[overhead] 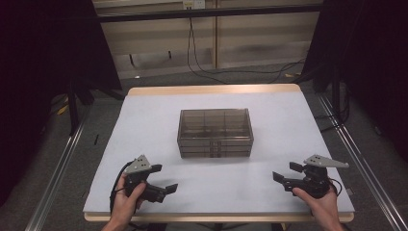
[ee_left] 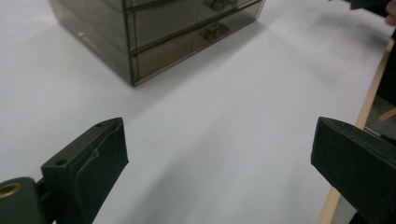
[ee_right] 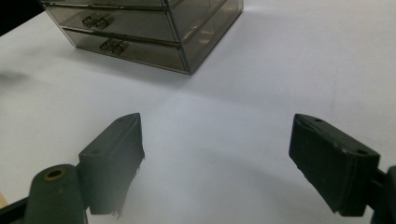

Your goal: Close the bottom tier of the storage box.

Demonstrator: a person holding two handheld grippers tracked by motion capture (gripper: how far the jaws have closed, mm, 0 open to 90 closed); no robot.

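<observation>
Smoky translucent plastic drawer box [overhead: 215, 133], rectangular, on smooth white table [overhead: 144, 125]

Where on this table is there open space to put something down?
Nearly everywhere. The white table is bare left, right and behind the smoky drawer box. The front strip between the left gripper and right gripper is free too; only the centre is taken.

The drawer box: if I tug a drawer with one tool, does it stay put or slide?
The smoky see-through drawer box looks like thin rigid plastic and seems empty, so probably light. On the smooth white table it would likely slide rather than tip, being low and wide. Bracing it with the left tool seems wise.
</observation>
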